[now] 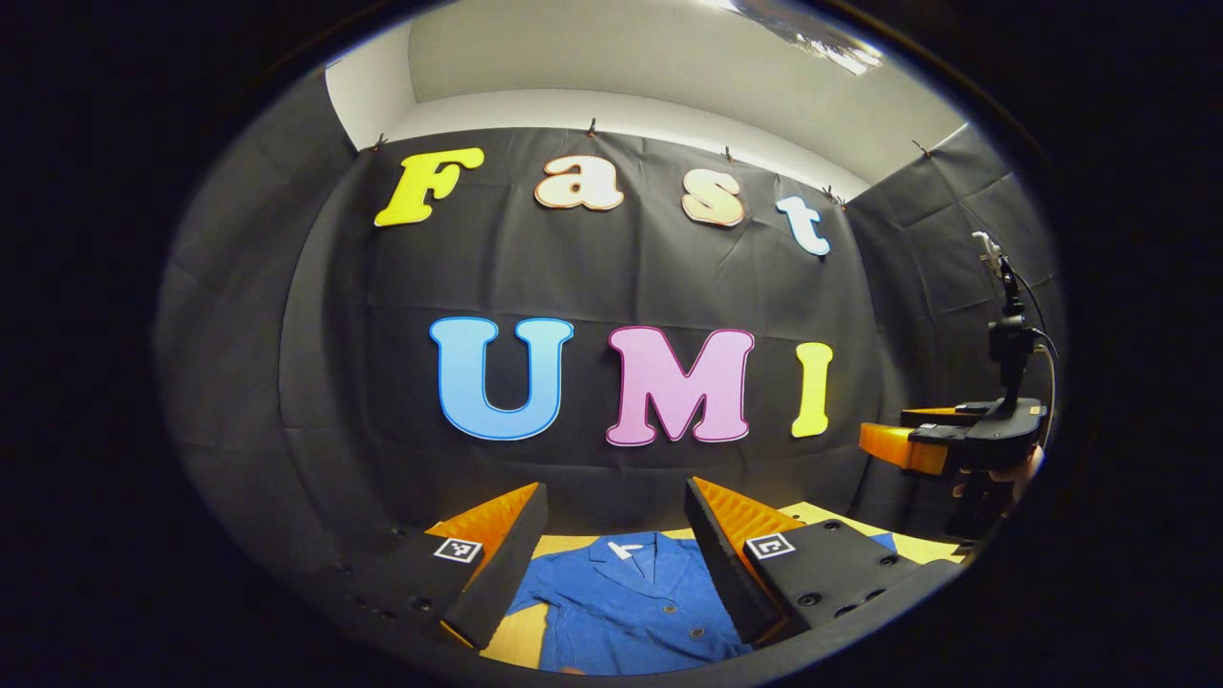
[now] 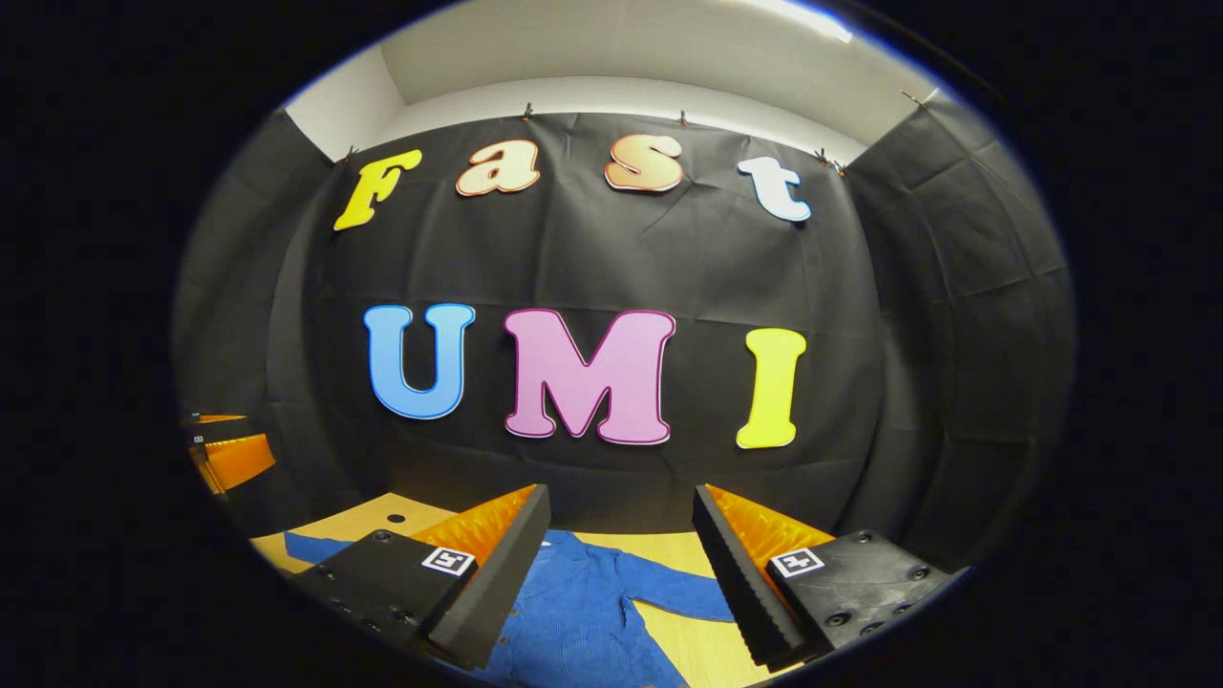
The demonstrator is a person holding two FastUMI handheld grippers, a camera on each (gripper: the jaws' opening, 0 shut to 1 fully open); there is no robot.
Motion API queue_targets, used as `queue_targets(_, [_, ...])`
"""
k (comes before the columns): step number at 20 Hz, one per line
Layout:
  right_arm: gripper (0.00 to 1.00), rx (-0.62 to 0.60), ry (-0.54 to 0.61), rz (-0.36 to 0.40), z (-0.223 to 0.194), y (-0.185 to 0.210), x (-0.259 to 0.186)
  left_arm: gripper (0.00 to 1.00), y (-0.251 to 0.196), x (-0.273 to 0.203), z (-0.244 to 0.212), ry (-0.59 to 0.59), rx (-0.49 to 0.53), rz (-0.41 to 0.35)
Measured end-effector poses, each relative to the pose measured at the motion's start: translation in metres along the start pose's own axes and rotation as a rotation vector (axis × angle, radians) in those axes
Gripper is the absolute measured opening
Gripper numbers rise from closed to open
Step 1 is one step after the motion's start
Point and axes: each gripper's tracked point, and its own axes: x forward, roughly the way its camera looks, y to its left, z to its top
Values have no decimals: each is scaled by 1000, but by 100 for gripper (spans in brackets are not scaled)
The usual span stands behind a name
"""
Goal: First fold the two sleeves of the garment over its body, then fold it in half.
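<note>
Left tongs [image 1: 616, 549]: I had them spread wide at the bottom of the left gripper view, both fingers raised above the cloth, pinching nothing and touching nothing.
Right tongs [image 2: 621, 554]: I saw them spread just as wide at the bottom of the right gripper view, holding nothing, with open air between the fingers.
Right tongs from afar [image 1: 893, 446]: they also showed at the right edge of the left gripper view, held up well above the worktop with a hand [image 1: 1003, 478] behind them; from that side I could not tell their spread.
Left tongs from afar [image 2: 225, 454]: part of them sat at the left edge of the right gripper view, too little for me to judge.
Garment [image 1: 621, 607]: a blue buttoned jacket lay flat on the worktop [image 1: 516, 631], lower centre of the left gripper view, collar toward the booth wall, seen between my left fingers.
Sleeve [image 2: 683, 597]: in the right gripper view one sleeve lay stretched out to the right of the body [image 2: 573, 612], unfolded, on the yellow worktop surface.
</note>
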Motion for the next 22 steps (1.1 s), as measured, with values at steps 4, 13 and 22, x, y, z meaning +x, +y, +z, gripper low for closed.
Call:
queue_targets(4, [95, -12, 25, 11, -13, -4, 7, 83, -5, 5, -5, 19, -9, 15])
queue_targets(13, [96, 77, 400, -186, -152, -131, 49, 83, -25, 16, -28, 105, -25, 44])
queue_targets(22, [98, 237, 914, -491, -349, -303, 23, 83, -53, 49, -56, 212, -39, 135])
